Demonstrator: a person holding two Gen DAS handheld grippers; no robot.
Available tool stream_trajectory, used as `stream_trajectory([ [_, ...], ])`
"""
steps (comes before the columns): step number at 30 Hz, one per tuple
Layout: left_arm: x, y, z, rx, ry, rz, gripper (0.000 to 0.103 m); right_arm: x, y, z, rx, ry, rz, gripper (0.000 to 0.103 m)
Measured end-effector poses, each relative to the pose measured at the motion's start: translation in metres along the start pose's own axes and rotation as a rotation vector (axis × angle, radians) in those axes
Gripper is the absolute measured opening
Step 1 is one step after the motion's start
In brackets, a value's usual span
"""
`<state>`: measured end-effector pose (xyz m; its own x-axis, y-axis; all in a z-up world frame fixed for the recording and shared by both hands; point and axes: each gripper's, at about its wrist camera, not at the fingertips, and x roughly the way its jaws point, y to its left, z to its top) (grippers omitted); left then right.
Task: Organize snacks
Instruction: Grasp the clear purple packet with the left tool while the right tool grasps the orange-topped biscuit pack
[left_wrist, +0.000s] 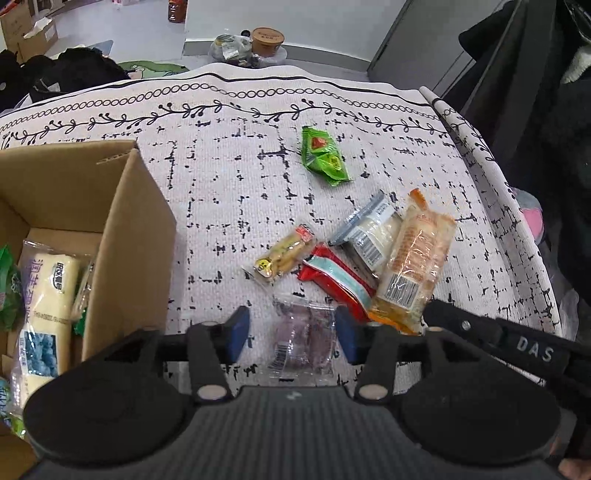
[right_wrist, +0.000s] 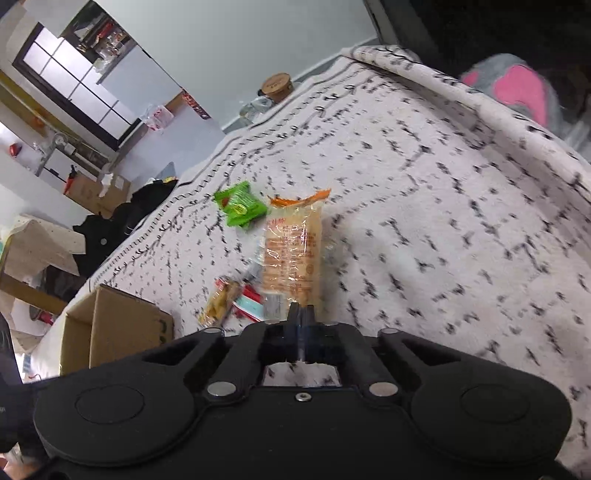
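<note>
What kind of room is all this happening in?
Probably a lived-in home or studio room, not a lab: snacks lie on a white patterned woven cloth, dark clothes are heaped beyond it, and brown cardboard boxes stand on the floor.

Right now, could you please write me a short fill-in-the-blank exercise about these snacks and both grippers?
1. The right gripper is shut on the ____ clear-wrapped cracker packet.
2. The left gripper is ____ around the purple clear-wrapped snack.
3. The brown cardboard box sits ____ of the green foil packet in the left wrist view.

Missing: orange; open; left

Pale floor (left_wrist: 147, 22) (grey wall (right_wrist: 221, 37))
</note>
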<state>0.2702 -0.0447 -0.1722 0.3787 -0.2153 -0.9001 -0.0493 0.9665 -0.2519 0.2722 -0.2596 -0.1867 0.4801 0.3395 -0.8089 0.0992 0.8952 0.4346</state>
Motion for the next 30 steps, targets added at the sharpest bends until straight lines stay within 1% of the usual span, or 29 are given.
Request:
stream_trajectory([
  [1,0.000,-0.002,0.000,0.007,0.001,0.000,0.058,-0.003,-0.003,-0.001,0.007,0.005,-0.012,0.000],
  [4,0.001,-0.006,-0.003,0.026,0.003,0.002,0.063,-0.010,-0.012,-0.004,0.025,0.022,-0.055,0.000],
  [6,0.003,-0.008,-0.005,0.038,0.007,0.008,0.064,-0.014,-0.016,-0.006,0.033,0.018,-0.064,0.000],
  [8,0.006,-0.009,-0.007,0.045,0.015,0.013,0.064,-0.014,-0.017,-0.005,0.046,0.013,-0.047,0.003],
  [11,0.010,-0.008,-0.009,0.048,0.028,0.029,0.064,-0.013,-0.013,-0.004,0.055,0.020,-0.011,0.018],
  [12,0.011,-0.008,-0.009,0.050,0.034,0.032,0.064,-0.011,-0.011,-0.005,0.049,0.022,-0.004,0.032],
  [13,0.012,-0.008,-0.010,0.050,0.041,0.033,0.064,-0.010,-0.008,-0.005,0.046,0.023,-0.001,0.043],
  [16,0.016,-0.008,-0.012,0.054,0.053,0.033,0.064,-0.005,-0.004,-0.006,0.045,0.039,-0.001,0.055],
  [20,0.022,-0.012,-0.014,0.063,0.070,0.032,0.064,0.005,-0.006,-0.009,0.073,0.074,-0.019,0.059],
  [22,0.024,-0.013,-0.015,0.072,0.069,0.038,0.064,0.010,-0.007,-0.010,0.103,0.087,-0.012,0.060],
  [26,0.025,-0.016,-0.016,0.082,0.068,0.033,0.069,0.025,-0.001,-0.011,0.123,0.123,0.001,0.062],
  [30,0.025,-0.018,-0.017,0.082,0.071,0.020,0.070,0.032,0.003,-0.012,0.119,0.122,-0.023,0.064],
])
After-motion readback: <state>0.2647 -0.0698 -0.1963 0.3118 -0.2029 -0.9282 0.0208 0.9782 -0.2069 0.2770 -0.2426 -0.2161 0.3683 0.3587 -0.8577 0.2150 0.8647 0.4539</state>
